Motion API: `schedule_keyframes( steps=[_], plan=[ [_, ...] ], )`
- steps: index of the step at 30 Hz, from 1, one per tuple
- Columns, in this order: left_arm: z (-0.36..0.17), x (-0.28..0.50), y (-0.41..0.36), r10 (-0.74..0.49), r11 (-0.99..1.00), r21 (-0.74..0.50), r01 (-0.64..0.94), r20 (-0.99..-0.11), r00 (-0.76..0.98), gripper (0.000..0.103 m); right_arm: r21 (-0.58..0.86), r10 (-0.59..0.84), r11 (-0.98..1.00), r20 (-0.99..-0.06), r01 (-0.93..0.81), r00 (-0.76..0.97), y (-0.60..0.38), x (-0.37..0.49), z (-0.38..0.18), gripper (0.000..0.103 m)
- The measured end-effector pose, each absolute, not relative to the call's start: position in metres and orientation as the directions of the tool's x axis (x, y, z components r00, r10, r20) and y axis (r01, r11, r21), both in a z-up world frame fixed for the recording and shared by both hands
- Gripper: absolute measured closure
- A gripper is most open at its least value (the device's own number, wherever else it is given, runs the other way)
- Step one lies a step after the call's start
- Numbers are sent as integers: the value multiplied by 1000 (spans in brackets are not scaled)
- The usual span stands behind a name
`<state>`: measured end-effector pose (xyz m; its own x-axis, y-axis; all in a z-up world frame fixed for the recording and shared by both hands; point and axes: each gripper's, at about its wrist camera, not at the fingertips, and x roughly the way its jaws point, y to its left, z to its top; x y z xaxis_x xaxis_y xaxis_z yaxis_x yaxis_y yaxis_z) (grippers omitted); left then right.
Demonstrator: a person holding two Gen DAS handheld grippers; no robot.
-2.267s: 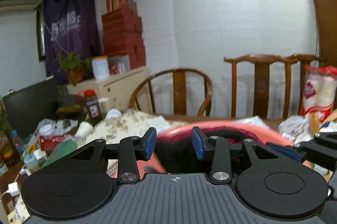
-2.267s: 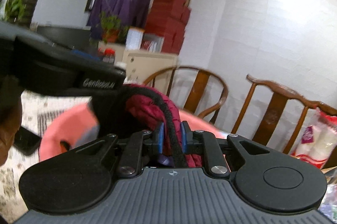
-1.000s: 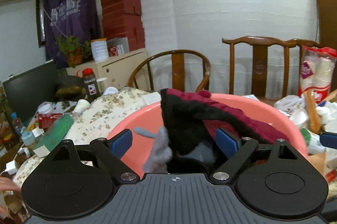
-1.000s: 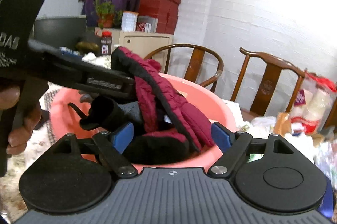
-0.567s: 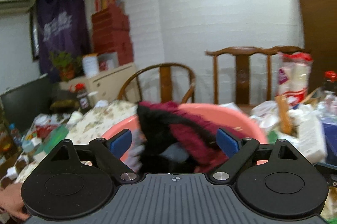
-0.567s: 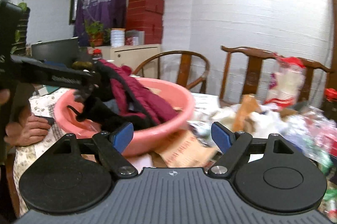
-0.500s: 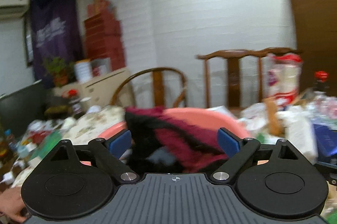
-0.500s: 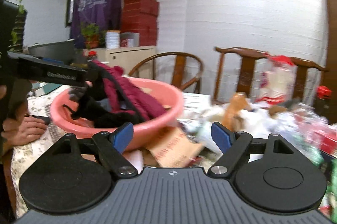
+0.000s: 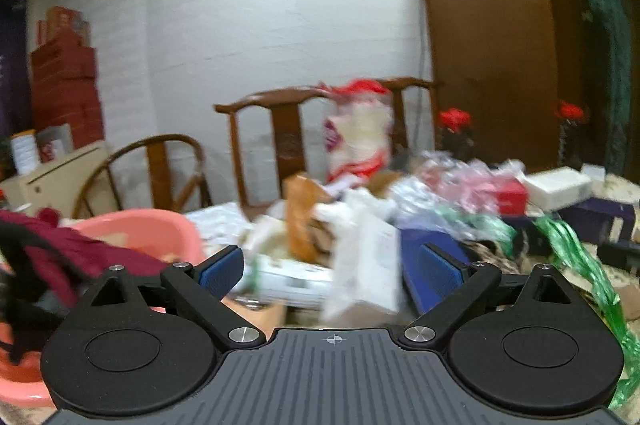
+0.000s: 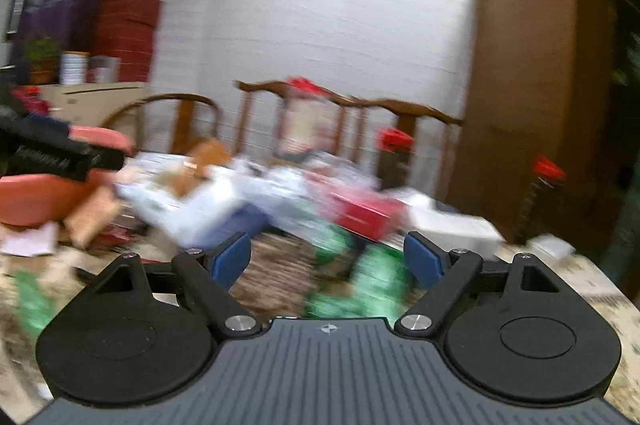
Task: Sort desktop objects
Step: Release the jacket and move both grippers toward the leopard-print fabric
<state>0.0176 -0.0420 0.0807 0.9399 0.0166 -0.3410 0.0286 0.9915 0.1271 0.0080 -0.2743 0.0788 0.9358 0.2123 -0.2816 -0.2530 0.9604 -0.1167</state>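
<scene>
A pink basin (image 9: 152,227) stands at the left of the left wrist view with a dark red and black garment (image 9: 60,257) lying in it. It also shows at the left of the right wrist view (image 10: 44,201). My left gripper (image 9: 332,271) is open and empty, facing a blurred pile of packets and a white paper box (image 9: 364,265). My right gripper (image 10: 328,257) is open and empty above green wrappers (image 10: 360,281) and a red box (image 10: 360,215). The other gripper's black body (image 10: 52,149) shows at the left.
The table carries a heap of bags, boxes and plastic wrap, blurred by motion. Wooden chairs (image 9: 280,145) stand behind it against a white wall. A brown door (image 9: 488,57) is at the right. A white box (image 9: 560,187) and red-capped bottles (image 9: 452,129) are at the far right.
Both grippers let go of the garment in the pink basin, opened wide and swung right. The basin has slid to the left edge of both views and the cluttered pile now fills the middle.
</scene>
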Motion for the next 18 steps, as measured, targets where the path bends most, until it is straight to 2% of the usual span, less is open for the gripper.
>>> schedule_keyframes(
  steps=[4, 8, 13, 15, 18],
  plan=[
    [62, 29, -60, -1, 991, 122, 47, -348, 938, 3, -56, 193, 974, -310, -221, 931, -307, 22, 63, 17],
    [46, 23, -62, -47, 994, 77, 75, -321, 946, 0, 54, 302, 952, -331, -301, 894, -315, 24, 48, 17],
    [31, 24, -58, -60, 990, 97, 101, -357, 932, 0, 72, 395, 914, -379, -398, 837, -290, 25, 40, 17],
    [28, 19, -58, -59, 989, 104, 103, -360, 931, 0, 61, 375, 922, -385, -382, 843, -284, 25, 39, 17],
    [32, 13, -62, -128, 983, 75, 166, -364, 923, 0, 47, 335, 939, -359, -341, 871, -288, 23, 41, 17]
  ],
)
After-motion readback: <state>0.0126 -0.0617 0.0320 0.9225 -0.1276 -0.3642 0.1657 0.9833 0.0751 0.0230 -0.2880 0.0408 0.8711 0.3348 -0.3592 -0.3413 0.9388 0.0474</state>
